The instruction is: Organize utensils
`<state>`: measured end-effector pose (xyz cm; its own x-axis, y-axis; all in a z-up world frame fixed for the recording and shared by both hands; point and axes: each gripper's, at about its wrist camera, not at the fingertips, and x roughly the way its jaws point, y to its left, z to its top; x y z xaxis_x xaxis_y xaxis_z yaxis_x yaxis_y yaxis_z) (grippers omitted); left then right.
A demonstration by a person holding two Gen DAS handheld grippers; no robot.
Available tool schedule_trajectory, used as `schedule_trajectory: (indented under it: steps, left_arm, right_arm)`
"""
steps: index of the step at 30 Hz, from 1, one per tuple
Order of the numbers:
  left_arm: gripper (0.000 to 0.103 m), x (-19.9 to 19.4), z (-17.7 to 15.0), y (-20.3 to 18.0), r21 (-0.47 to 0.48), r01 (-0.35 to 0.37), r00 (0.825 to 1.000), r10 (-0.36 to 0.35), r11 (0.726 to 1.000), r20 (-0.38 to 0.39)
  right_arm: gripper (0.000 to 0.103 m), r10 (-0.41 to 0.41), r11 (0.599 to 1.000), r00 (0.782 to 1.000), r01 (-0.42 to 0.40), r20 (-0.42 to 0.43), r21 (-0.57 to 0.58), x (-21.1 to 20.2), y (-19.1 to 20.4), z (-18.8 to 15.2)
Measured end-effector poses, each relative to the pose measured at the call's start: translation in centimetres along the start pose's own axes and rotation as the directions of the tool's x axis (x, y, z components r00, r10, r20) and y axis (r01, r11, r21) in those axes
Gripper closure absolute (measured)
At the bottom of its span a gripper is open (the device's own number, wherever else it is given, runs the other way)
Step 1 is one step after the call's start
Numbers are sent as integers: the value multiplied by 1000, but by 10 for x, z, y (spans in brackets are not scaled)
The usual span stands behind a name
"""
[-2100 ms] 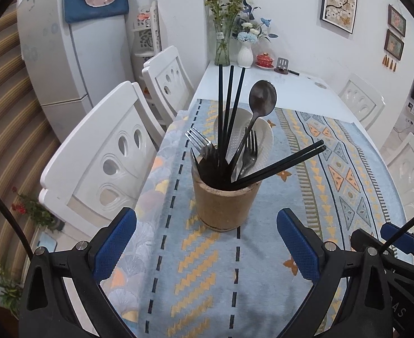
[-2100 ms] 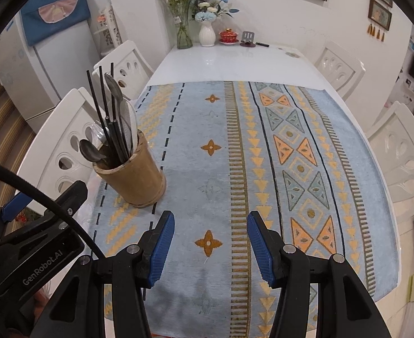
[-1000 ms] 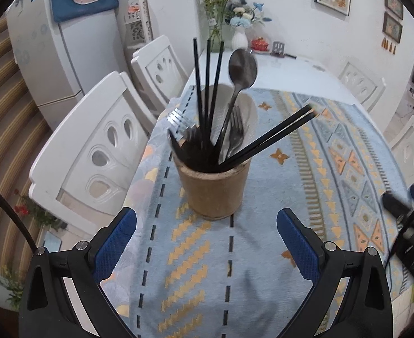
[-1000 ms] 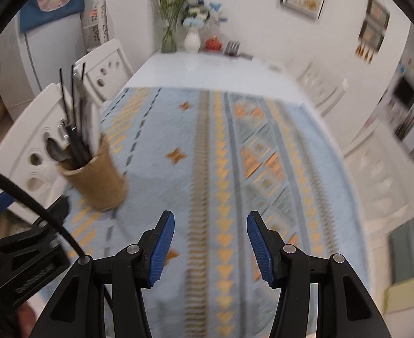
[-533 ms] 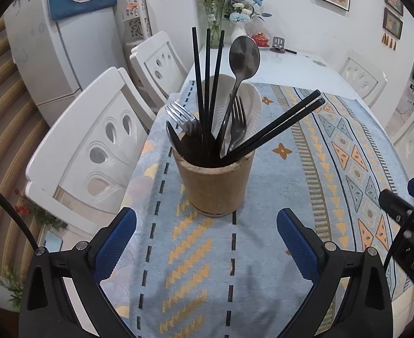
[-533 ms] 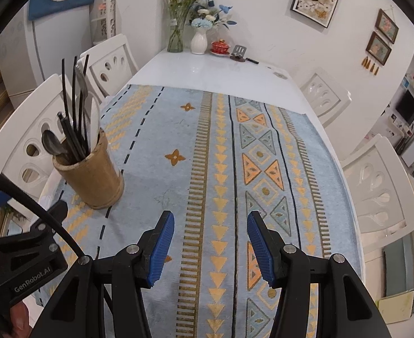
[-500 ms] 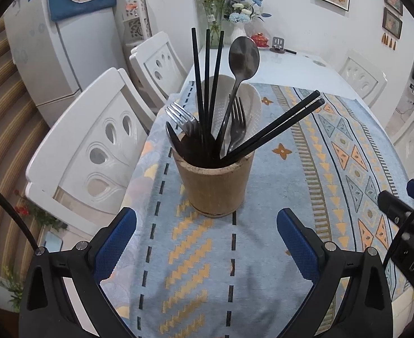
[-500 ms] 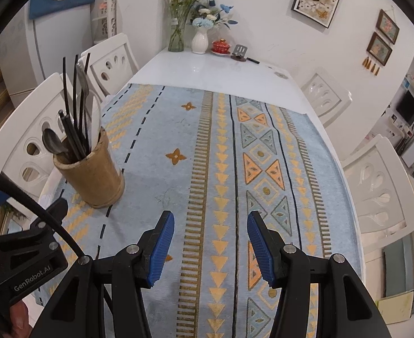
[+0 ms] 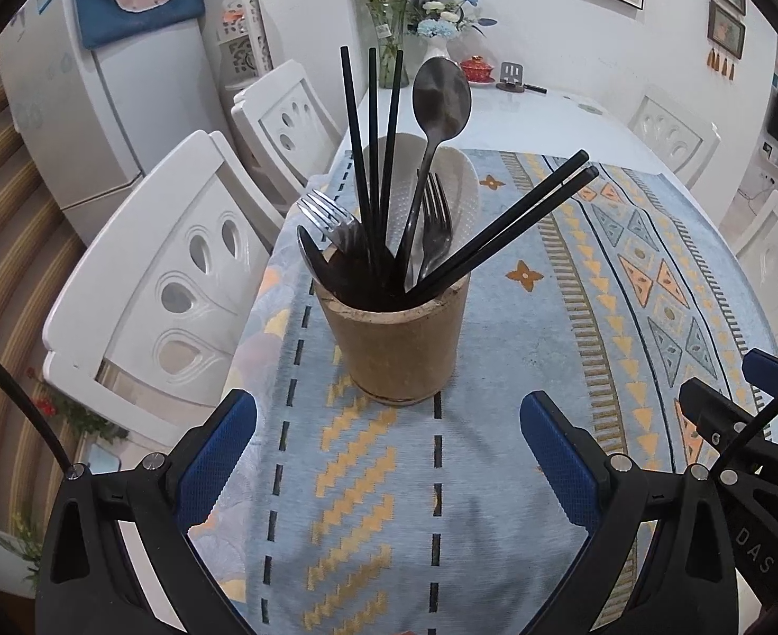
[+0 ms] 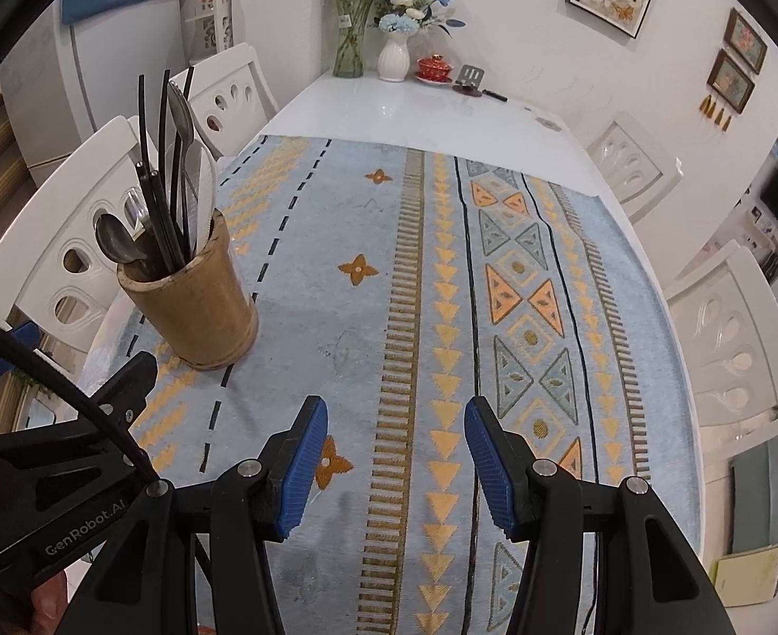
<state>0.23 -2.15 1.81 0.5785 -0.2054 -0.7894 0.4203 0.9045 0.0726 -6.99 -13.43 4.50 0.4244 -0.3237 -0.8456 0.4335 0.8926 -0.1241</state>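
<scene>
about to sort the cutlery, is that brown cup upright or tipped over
Upright. The cup stands on its base on the tablecloth, with spoon, forks and chopsticks sticking out of its open top.

Left gripper (image 9: 387, 444) and right gripper (image 10: 396, 455) tilted downward, fingers apart, empty

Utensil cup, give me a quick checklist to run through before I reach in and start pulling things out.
1. Cup upright on the tablecloth: ok.
2. Left gripper open and empty, lined up with the cup: ok.
3. Right gripper open and empty: ok, but it points at bare cloth, away from the cup.
4. Easy first pick: the two chopsticks leaning out to the right stand apart from the rest: ok.
5. Spoon, forks and upright chopsticks free of one another inside the cup: cannot tell, they cross below the rim.
6. Sorting tray or spot laid out: not ok, none in view.
</scene>
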Motion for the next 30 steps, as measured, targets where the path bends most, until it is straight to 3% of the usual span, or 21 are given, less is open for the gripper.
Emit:
schedule_trajectory:
  steps: [17,30]
  left_arm:
    - [3,2,-2,-4,31,4,1000,-4,1000,0]
    - [3,8,-5,-3,37,1,1000,-1,999,-8]
  right_arm:
    - [51,16,998,999,-13,-40,69,9,-5,-4]
    - [51,8,997,1000,-6,-24,77,11,-10,-6]
